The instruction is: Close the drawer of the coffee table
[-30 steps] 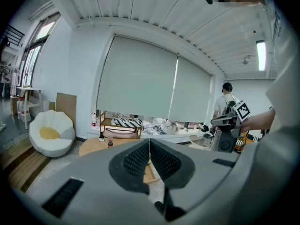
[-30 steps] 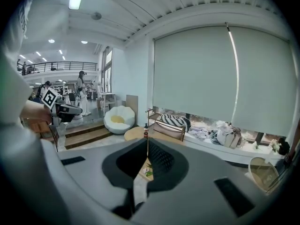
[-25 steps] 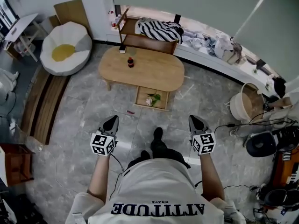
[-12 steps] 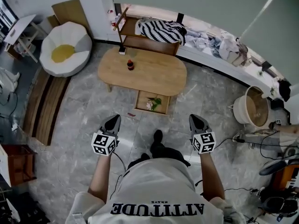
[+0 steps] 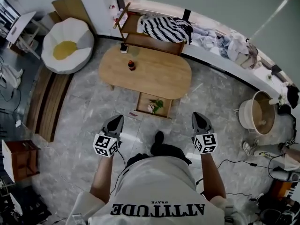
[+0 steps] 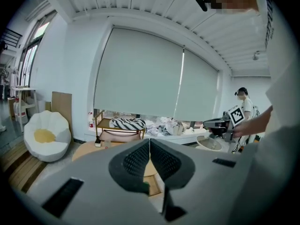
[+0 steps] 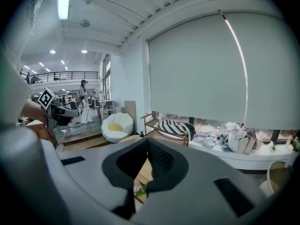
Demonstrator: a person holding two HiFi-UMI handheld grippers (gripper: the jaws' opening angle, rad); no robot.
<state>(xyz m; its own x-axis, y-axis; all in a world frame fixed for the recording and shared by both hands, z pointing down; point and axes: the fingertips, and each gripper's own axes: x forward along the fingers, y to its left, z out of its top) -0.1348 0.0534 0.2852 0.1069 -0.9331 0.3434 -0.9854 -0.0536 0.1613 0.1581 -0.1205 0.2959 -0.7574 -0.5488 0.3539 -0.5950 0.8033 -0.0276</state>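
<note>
The left gripper (image 5: pixel 116 120) and right gripper (image 5: pixel 198 117) have apparently drawn slightly nearer the open drawer (image 5: pixel 144 101).

Ref = counter (image 5: pixel 157 78).
- On it: bottle (image 5: pixel 131 65) left of centre, small block (image 5: pixel 123 48) at the far-left edge.
- Drawer (image 5: pixel 144 100) sticks out of its near side, flower (image 5: pixel 156 106) in it.
- Behind: shelf (image 5: pixel 140 40), close to the far edge; touching or not, can't tell. Cloth (image 5: pixel 168 28) lies on the shelf top.
- Behind-right: ledge (image 5: pixel 220 62) along the wall, clothes (image 5: pixel 234 45) piled on it.
- Left: chair (image 5: pixel 79 36), cushion (image 5: pixel 64 50) in it, board (image 5: pixel 70 6) behind the chair.
- Near-left: step (image 5: pixel 44 102).
- Right, well apart: bucket (image 5: pixel 243 118).
- Near side: left tongs (image 5: pixel 114 124) and right tongs (image 5: pixel 200 122) flank the drawer line, clear of it, shoe (image 5: pixel 159 137) between them.
</note>
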